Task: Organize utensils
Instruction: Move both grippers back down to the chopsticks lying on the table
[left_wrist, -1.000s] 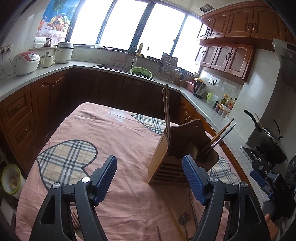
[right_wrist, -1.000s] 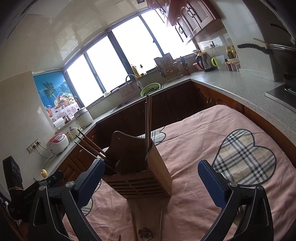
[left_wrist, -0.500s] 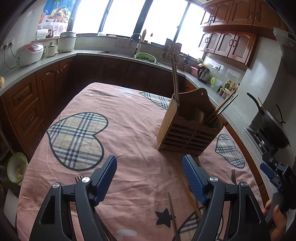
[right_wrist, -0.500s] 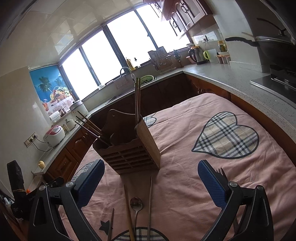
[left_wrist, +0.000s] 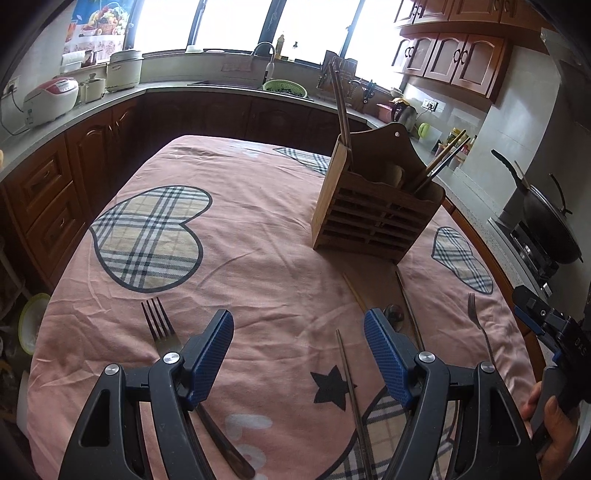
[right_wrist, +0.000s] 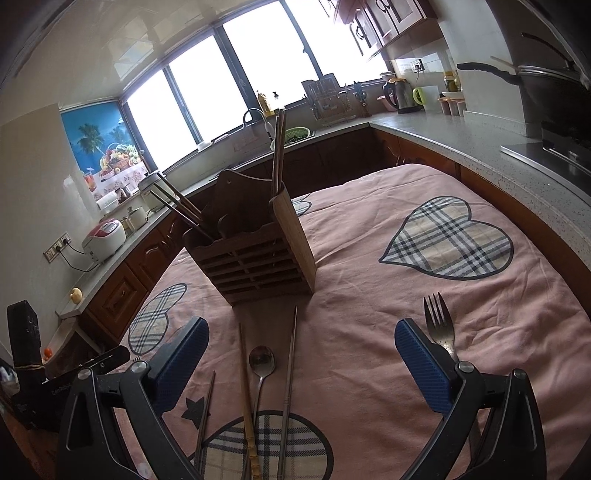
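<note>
Kitchen island under a pink tablecloth with plaid hearts (left_wrist: 258, 229), dark wood cabinets and bright windows behind; utensils loose at the near end, holder further back.

Left gripper (left_wrist: 299, 354): black frame, blue ribbed pads, jaws standing well apart, nothing between them but cloth. Tilted down toward the table.

Right gripper (right_wrist: 301, 365): same make, jaws likewise wide and empty, also tilted down.

Items between and beside the jaws, working outward:
- Steel spoon (right_wrist: 261, 363), bowl toward the holder, handle running back toward the right gripper, lying within its open span.
- Bamboo chopstick (right_wrist: 245, 398) just left of the spoon, and a metal chopstick (right_wrist: 290, 369) just right of it; a further thin dark stick (right_wrist: 207, 410) lies nearer the left pad. All lie lengthwise, roughly along the gripper's pointing line.
- Dark-tined steel fork (left_wrist: 157, 321), just outside the left gripper's left pad, handle passing under that finger, tines pointing away toward the holder.
- Second, slimmer fork (left_wrist: 478, 325), off toward the right gripper's side.

Slatted wooden utensil holder (left_wrist: 373, 218), upright, well beyond the loose pieces, already carrying chopsticks in both end compartments.

Judgement: the spoon-and-chopstick group sits nearer the right gripper, the dark-tined fork nearer the left; either pick would need the pads turned across the handle's long axis.

View differences: the right view shows the spoon whole; the left view hides most of it behind its right finger, yet alone shows the slim fork clearly and the person's hand (left_wrist: 550, 424) on the other gripper's handle.
</note>
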